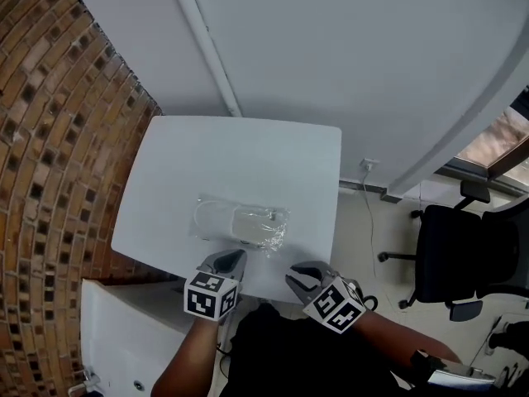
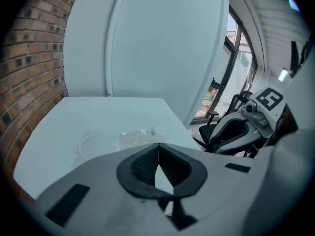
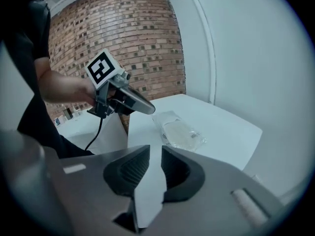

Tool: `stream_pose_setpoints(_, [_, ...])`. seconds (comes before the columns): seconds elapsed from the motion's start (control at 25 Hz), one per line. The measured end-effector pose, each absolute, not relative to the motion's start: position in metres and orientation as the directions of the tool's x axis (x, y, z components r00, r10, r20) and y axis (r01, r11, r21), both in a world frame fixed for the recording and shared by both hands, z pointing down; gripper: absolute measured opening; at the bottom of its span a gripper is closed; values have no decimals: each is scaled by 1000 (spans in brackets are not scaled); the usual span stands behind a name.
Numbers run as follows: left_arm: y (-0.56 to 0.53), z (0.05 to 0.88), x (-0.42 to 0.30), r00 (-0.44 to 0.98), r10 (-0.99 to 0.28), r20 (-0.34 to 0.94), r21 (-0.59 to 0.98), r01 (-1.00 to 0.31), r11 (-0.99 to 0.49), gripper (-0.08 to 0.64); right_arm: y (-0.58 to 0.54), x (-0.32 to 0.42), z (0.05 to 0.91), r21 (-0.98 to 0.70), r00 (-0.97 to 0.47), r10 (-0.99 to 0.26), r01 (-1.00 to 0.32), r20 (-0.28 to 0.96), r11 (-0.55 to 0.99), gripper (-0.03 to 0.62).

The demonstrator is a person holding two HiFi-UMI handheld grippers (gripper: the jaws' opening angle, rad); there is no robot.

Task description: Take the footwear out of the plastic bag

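Left gripper (image 2: 158, 145) jaws meet at the tips, with nothing between them. Right gripper (image 3: 155, 151) jaws stand slightly apart, also empty. Both grippers sit at the lower centre of the head view, at the near edge of the white table (image 1: 248, 151). Just beyond them, at frame centre, the clear plastic bag (image 1: 211, 215) lies flat on the table, untouched. The pale footwear (image 1: 252, 224) is inside the bag.

The clear, crinkled plastic bag (image 1: 241, 223) lies flat on the white bench (image 1: 248, 151), near its front edge, with its long side running across. Inside it is pale footwear (image 1: 254, 225), probably a flat slipper, fully enclosed.
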State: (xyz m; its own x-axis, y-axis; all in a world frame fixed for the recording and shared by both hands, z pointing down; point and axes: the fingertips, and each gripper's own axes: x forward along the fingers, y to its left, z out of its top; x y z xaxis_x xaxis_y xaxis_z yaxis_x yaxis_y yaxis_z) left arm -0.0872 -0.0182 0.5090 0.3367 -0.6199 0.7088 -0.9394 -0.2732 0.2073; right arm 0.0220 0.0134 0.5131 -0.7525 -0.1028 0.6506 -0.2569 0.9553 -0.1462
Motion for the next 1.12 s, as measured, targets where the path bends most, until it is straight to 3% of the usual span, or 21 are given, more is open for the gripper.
stream_pose_setpoints(0.32, [-71, 573, -117, 410, -488, 770, 144, -858, -493, 8, -11, -12, 564, 135, -600, -314, -325, 736, 936, 83])
stream_pose_setpoints(0.48, [-88, 605, -123, 425, -411, 806, 140, -813, -566, 8, -14, -26, 595, 213, -512, -356, -318, 782, 924, 102])
stream_pose_setpoints(0.88, [-102, 629, -127, 467, -392, 793, 250, -835, -490, 6, -20, -51, 623, 250, -443, -349, -267, 826, 931, 124])
stream_pose_setpoints(1.08, [-102, 629, -127, 468, -394, 791, 259, -840, -477, 6, -39, -43, 620, 290, -416, -398, -300, 818, 909, 2])
stream_pose_setpoints(1.12, [-102, 629, -127, 466, -395, 792, 261, -843, -471, 6, -39, -41, 619, 276, -421, -394, -314, 817, 908, 2])
